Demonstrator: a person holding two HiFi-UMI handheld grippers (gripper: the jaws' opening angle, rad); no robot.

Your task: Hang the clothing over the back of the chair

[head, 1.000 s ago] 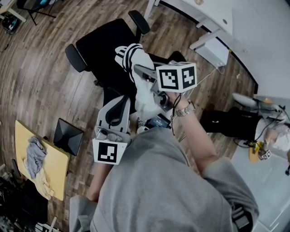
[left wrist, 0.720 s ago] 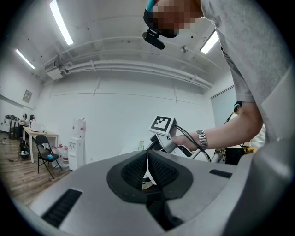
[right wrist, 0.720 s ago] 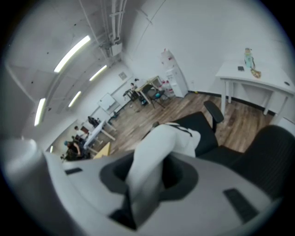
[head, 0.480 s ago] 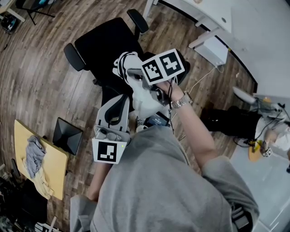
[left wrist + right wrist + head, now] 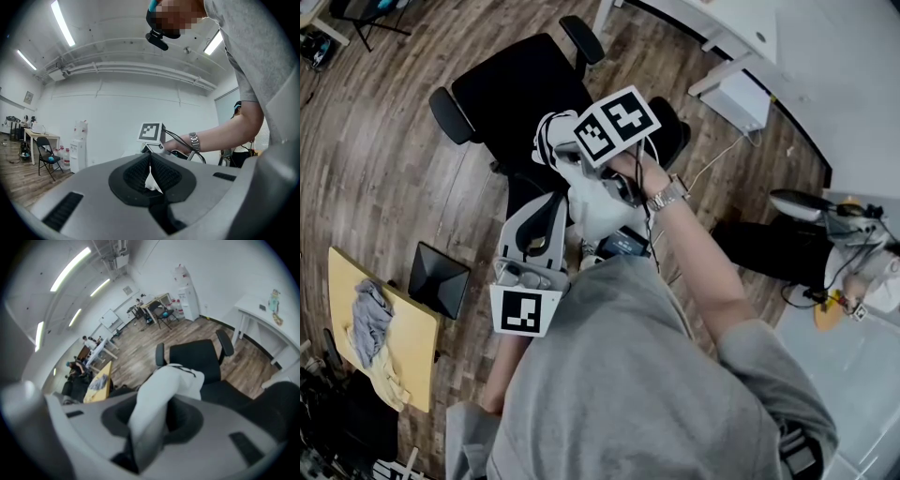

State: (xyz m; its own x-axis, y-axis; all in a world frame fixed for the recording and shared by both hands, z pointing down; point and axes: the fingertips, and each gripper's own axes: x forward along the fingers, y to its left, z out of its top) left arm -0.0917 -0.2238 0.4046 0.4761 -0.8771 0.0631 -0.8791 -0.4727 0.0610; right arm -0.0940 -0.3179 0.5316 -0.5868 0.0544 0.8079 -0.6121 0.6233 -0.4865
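right tool [image 5: 151, 404], left tool [image 5: 150, 159] both clamp white garment [image 5: 592, 208] by black chair [image 5: 511, 89].

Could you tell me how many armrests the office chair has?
2: one armrest at the office chair's left in the head view, the second armrest at its top right; neither is hidden.

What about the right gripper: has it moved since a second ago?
Yes. In the head view the right gripper has shifted up-left, further over the black chair, gripping the white clothing.

Hand-held grippers [image 5: 150, 165] [image 5: 152, 418], seemingly both clamped
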